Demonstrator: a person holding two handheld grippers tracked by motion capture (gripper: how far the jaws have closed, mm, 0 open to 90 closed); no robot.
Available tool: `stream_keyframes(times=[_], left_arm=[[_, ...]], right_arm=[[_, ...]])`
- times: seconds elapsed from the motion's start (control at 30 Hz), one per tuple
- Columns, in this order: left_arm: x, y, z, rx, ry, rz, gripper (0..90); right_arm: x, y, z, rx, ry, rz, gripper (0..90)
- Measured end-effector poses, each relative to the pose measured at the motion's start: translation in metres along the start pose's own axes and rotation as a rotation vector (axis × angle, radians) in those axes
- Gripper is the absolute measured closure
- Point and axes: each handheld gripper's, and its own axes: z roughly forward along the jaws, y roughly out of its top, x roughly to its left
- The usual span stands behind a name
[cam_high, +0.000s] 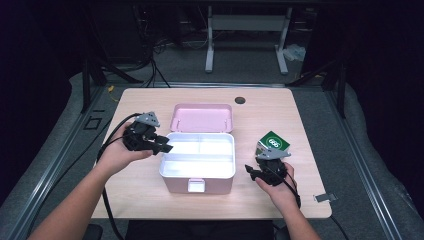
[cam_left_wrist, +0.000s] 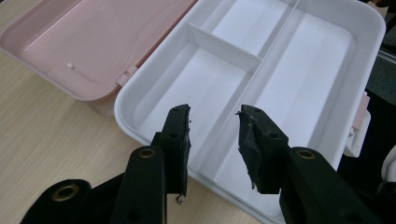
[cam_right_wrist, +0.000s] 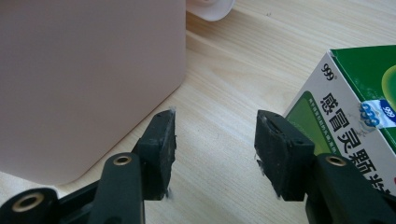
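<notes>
We angle our left hand-held gripper, jaws apart and empty, over the box's left rim; right of the box, our right hand-held gripper rests released beside the carton.

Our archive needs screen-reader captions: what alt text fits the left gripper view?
An open left gripper, holding nothing, hovers over a white divided tray inside a pink box, all compartments bare. The box's pink lid lies open at upper left on a light wooden table.
</notes>
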Motion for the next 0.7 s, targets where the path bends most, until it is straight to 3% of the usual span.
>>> stream_keyframes(times=[0.2, 0.43, 0.47, 0.7], left_arm=[[-0.004, 0.010, 0.012, 0.042, -0.006, 0.048, 66.2], [-0.013, 0.027, 0.029, 0.134, -0.005, 0.169, 72.3], [-0.016, 0.033, 0.034, 0.164, -0.015, 0.198, 73.1], [-0.024, 0.048, 0.045, 0.250, -0.023, 0.276, 75.0]], right_arm=[[0.000, 0.000, 0.000, 0.002, 0.000, -0.002, 47.7], [0.000, -0.001, 0.000, 0.004, -0.005, -0.001, 47.7], [0.000, -0.001, 0.000, 0.004, -0.005, -0.002, 47.7], [-0.001, -0.001, 0.001, 0.006, -0.003, -0.005, 47.7]])
